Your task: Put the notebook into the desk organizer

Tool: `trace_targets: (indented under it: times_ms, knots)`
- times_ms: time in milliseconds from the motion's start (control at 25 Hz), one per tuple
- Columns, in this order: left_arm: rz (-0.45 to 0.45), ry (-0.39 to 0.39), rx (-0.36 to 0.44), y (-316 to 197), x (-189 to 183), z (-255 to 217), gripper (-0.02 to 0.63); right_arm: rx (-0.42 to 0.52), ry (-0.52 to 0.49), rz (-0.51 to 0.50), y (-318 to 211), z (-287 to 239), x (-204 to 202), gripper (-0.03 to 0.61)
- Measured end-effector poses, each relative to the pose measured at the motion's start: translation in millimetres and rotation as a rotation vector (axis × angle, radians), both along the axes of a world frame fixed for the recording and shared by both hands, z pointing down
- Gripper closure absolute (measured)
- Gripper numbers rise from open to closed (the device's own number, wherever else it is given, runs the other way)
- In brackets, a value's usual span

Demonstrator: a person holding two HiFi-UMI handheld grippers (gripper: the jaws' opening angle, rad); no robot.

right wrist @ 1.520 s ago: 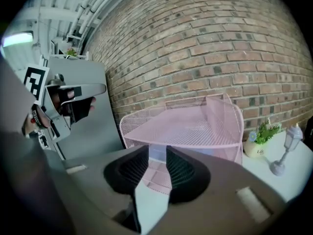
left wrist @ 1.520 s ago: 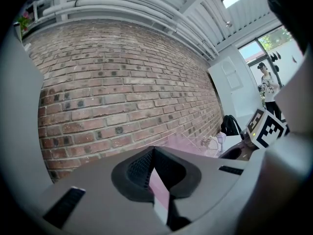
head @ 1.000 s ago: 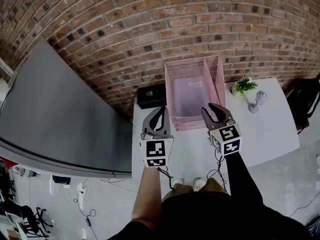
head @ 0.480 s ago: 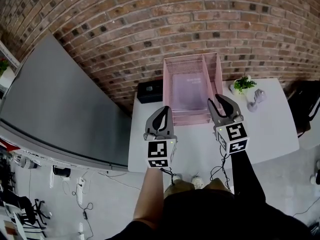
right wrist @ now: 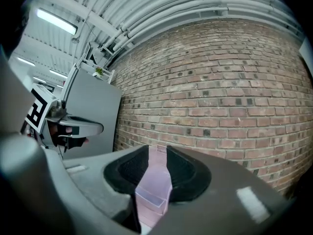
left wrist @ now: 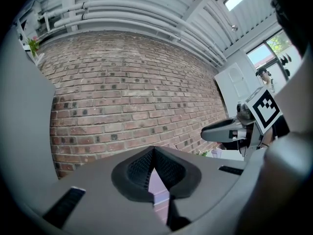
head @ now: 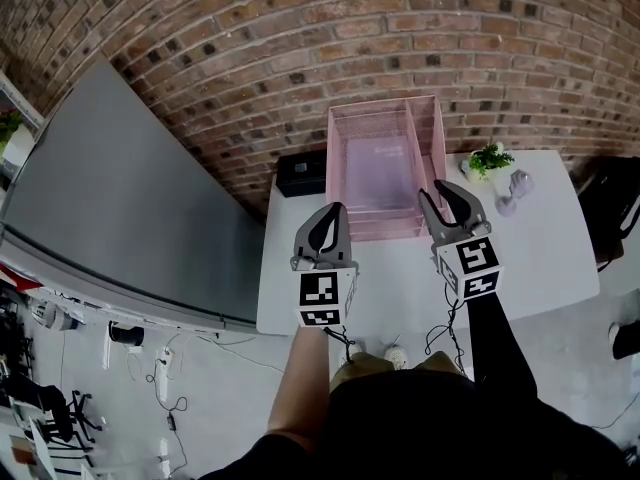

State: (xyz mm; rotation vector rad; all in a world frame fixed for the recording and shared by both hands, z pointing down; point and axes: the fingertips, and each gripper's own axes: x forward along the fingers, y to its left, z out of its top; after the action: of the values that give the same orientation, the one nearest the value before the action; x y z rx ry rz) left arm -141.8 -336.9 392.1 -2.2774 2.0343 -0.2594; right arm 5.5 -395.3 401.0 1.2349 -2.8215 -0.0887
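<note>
The pink wire desk organizer [head: 437,153] stands at the far edge of the white bench [head: 545,258], against the brick wall [head: 300,48]. The pale lilac notebook [head: 375,173] lies flat inside the organizer's wide left compartment. The narrower compartment along its right side shows nothing in it.

Both claws are held level over the near half of the bench and point toward the organizer. The left claw [head: 333,213] is closed, its tips meeting with nothing between them; only a sliver of pink shows through the gap lower down. The right claw [head: 438,190] is parted a little and grips nothing. The organizer shows through the slot between its pads, well beyond them.

A black box [head: 300,176] sits at the bench's far left corner, just beside the organizer. Toward the far right edge stand a small potted plant [head: 488,160] and, near it, a small grey figure [head: 512,190]. A tall grey cabinet [head: 120,208] stands off the bench's left side.
</note>
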Motion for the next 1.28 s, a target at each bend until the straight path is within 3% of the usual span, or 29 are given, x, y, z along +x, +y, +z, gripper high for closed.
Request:
trace_targets:
  times_ms: [440,480,520,1280]
  knots:
    - [0.013,-0.01,-0.007,-5,5,3,0.606,-0.019,-0.027,-0.035,4,4,-3,0.472]
    - [0.016,-0.01,-0.006,-4,6,3,0.606,-0.009,-0.021,-0.044,7,3,-4,0.549]
    - [0.019,-0.009,-0.005,-4,7,3,0.606,0.0,-0.014,-0.054,10,3,-5,0.578]
    - [0.054,-0.01,0.004,-4,12,0,0.606,-0.011,-0.032,-0.068,13,0,-9,0.58]
